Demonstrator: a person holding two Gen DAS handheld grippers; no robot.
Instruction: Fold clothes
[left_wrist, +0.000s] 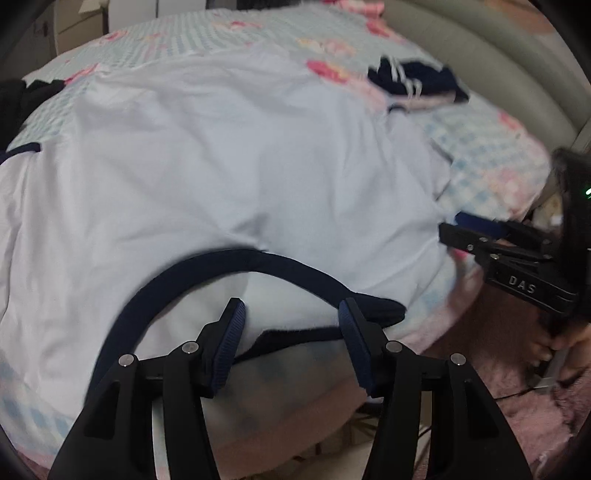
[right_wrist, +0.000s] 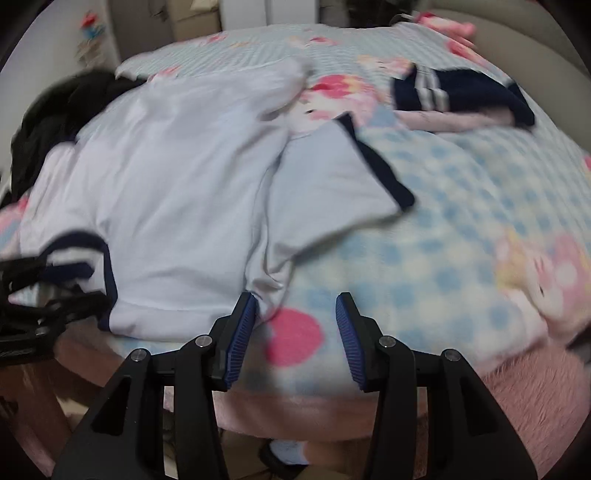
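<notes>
- dark garment heap (right_wrist: 55, 107): lies at the left bed edge, touching the shirt's far sleeve; a sweep toward that side can drag it onto the shirt.
- left gripper (left_wrist: 291, 325): fingers spread, holding nothing, straddling the navy collar (left_wrist: 207, 266) at the near edge; closing here likely pinches only the collar band, so the body slides unevenly.
- white shirt (right_wrist: 173, 177): lies spread flat on the patterned blanket (right_wrist: 461, 221), neckline toward the person, near hem area wrinkled; it hangs close to the bed edge and can slip off if tugged.
- right gripper (right_wrist: 295, 328): fingers spread, empty, just beside the shirt's right shoulder seam; a bite here may catch blanket with cloth.
- right sleeve (right_wrist: 332, 177): lies splayed outward, navy cuff away from the body.
- navy striped garment (right_wrist: 461, 96): lies well apart on the far right, bunched.
- containers: none visible in either view.
</notes>
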